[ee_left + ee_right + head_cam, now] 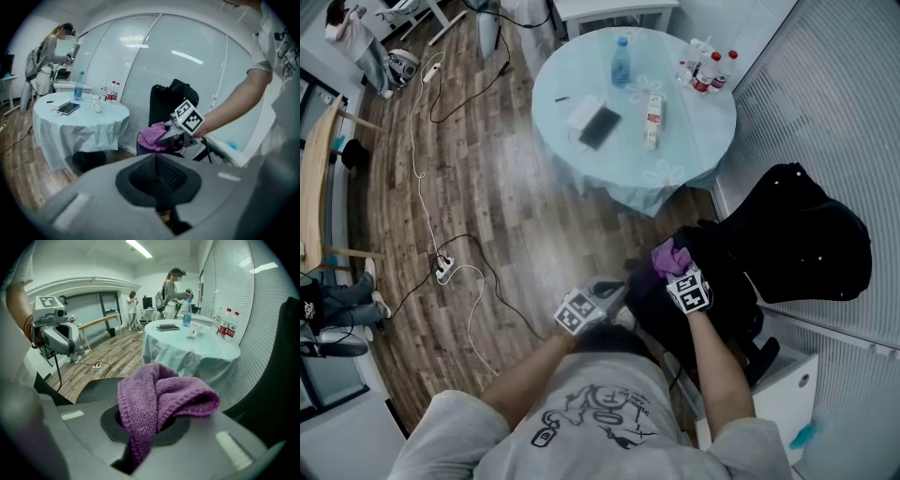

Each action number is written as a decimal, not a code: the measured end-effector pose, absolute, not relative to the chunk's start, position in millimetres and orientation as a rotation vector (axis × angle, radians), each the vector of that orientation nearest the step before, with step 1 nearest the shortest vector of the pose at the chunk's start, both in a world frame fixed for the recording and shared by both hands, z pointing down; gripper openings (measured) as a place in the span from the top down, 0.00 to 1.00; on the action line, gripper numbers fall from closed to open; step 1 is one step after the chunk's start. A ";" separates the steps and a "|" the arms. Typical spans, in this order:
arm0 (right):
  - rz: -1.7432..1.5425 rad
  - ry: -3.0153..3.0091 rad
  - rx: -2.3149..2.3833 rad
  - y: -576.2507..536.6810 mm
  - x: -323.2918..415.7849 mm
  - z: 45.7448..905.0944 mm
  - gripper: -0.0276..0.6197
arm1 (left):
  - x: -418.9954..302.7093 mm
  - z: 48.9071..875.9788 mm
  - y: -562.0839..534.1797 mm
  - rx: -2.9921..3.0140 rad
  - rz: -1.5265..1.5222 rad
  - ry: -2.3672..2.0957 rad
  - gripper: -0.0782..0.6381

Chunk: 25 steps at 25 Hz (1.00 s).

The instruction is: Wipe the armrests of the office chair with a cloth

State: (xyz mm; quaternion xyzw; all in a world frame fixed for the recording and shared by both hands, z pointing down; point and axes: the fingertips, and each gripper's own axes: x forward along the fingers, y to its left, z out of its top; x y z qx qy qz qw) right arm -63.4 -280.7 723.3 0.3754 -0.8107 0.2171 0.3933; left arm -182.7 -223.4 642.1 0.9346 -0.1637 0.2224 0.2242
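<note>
- Head view shows you the round table (694, 131) under a pale blue cover, beyond both tools.
- Black office chair (811, 234) stands at your right, against the slatted wall.
- Your right gripper (673, 270) pinches the purple cloth (668, 253) over the chair's near edge. The bunched cloth rises from the jaws and its folded end droops rightward.
- Your left gripper (617, 289) sits just beside it, jaws pressed together on nothing.
- Red-labelled bottles (708, 67): print too small to read.
</note>
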 end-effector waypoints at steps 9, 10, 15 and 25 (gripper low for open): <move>0.604 -1.931 0.999 -336.6 -3.1 727.5 0.91 | -193.5 641.5 -230.1 2.568 0.623 -0.495 0.89; 0.612 -1.927 0.985 -338.0 -1.9 727.6 0.91 | -194.0 641.2 -230.5 2.566 0.622 -0.497 0.89; 0.624 -1.931 0.994 -336.9 -5.3 726.4 0.91 | -195.6 642.6 -230.5 2.566 0.627 -0.500 0.89; 0.571 -2.062 0.962 -288.8 -62.7 720.7 0.91 | -191.4 642.9 -226.9 2.576 0.636 -0.478 0.89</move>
